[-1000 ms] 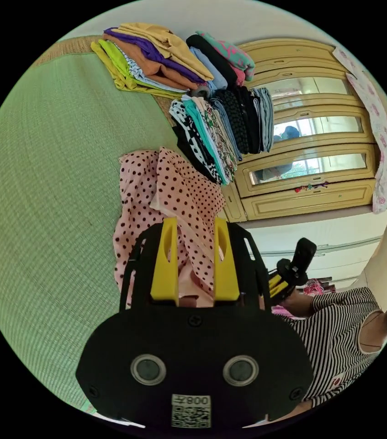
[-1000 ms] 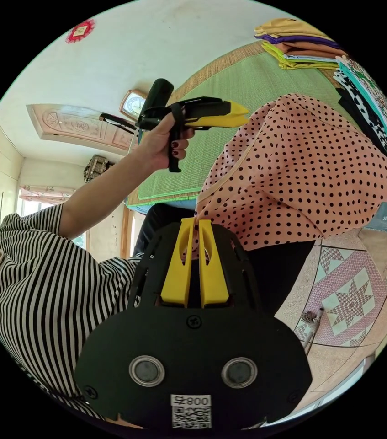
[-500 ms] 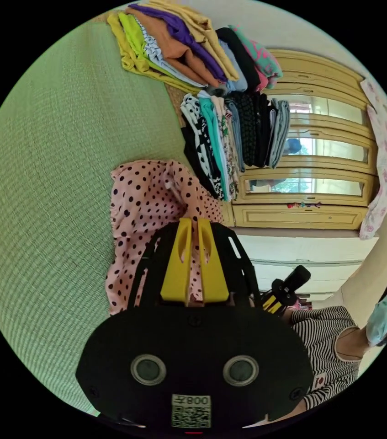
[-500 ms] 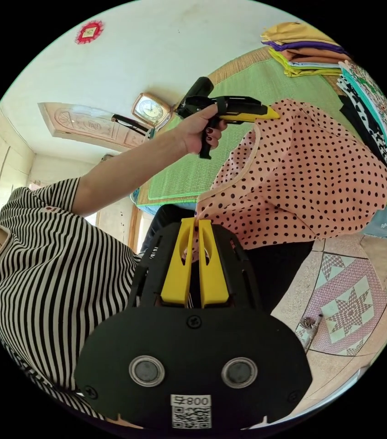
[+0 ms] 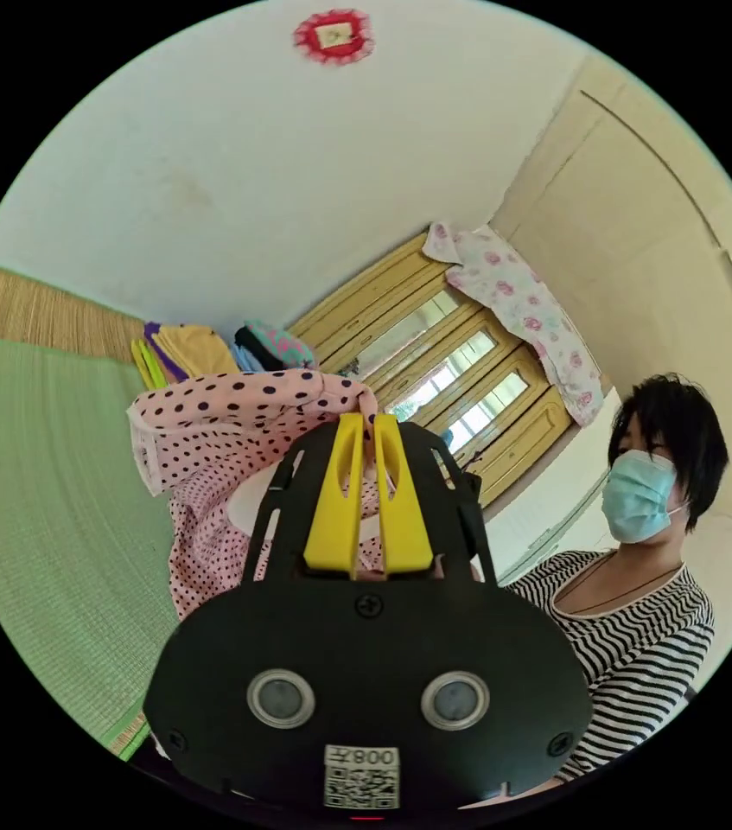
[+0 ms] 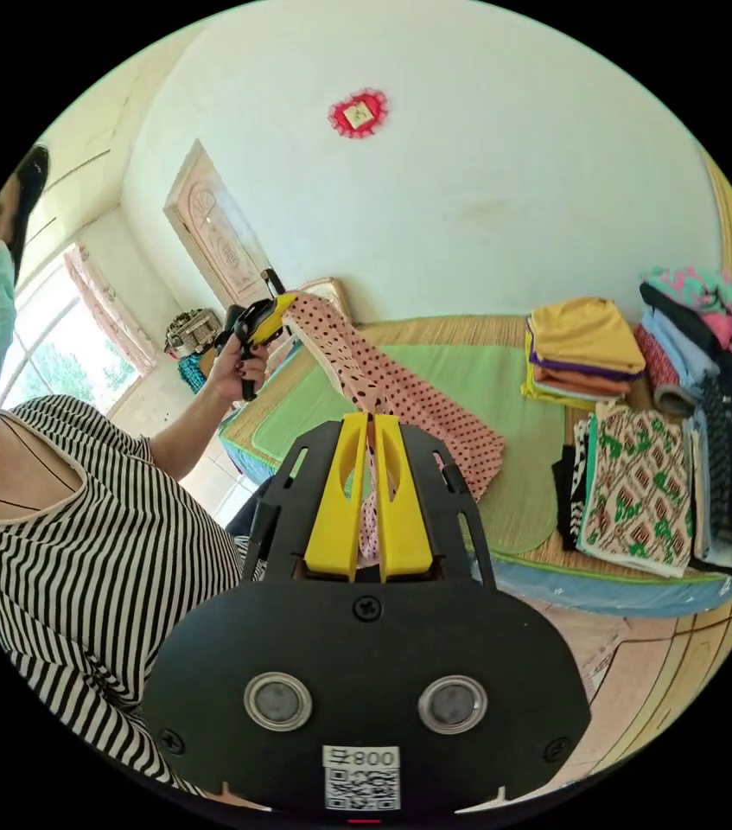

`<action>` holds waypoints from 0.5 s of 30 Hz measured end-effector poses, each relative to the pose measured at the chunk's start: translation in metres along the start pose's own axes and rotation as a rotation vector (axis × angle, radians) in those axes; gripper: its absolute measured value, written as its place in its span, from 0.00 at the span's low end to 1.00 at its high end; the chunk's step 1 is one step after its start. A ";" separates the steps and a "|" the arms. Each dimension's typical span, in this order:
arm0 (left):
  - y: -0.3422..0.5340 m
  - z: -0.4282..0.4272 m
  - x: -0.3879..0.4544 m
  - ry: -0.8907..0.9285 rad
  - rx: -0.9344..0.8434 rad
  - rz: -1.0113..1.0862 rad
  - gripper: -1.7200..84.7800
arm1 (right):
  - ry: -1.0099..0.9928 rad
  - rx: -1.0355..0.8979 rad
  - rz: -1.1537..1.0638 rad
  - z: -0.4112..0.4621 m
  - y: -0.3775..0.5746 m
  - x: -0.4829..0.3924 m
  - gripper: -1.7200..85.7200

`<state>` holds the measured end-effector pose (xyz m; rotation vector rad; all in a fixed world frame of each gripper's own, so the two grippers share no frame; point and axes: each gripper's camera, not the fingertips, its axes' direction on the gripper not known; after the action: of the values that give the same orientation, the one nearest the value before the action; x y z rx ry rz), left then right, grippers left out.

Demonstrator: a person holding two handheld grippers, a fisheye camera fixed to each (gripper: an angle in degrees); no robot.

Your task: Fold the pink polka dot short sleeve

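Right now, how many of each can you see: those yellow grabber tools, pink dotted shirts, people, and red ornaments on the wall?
Grippers: 2, the left gripper and the right gripper, each with its fingers shut on the shirt
Pink polka dot shirt: 1
Person: 1
Red wall ornament: 1
Total: 5

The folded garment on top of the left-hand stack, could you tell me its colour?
Mustard yellow garment, clearest in the right gripper view.

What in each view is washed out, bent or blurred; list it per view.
Left gripper view: fisheye curves the cabinet; the pink polka dot short sleeve stays sharp. Right gripper view: the window is blown out; the bed's edge bows; the left gripper is small but sharp.
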<state>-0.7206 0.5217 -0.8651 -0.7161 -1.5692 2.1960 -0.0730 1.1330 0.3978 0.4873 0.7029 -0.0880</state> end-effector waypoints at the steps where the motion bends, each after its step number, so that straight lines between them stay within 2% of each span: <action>1: 0.005 -0.017 0.035 -0.018 0.031 0.064 0.04 | 0.006 0.024 -0.023 -0.007 -0.002 -0.008 0.03; 7: 0.036 -0.082 0.191 -0.133 0.153 0.363 0.04 | 0.098 0.212 -0.255 -0.069 -0.007 -0.102 0.03; 15: 0.088 -0.137 0.349 -0.277 0.274 0.641 0.04 | 0.110 0.451 -0.468 -0.139 0.015 -0.199 0.03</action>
<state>-0.9230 0.7901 -1.0535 -0.9562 -1.2141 3.0124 -0.3049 1.1939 0.4399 0.7536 0.8997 -0.6741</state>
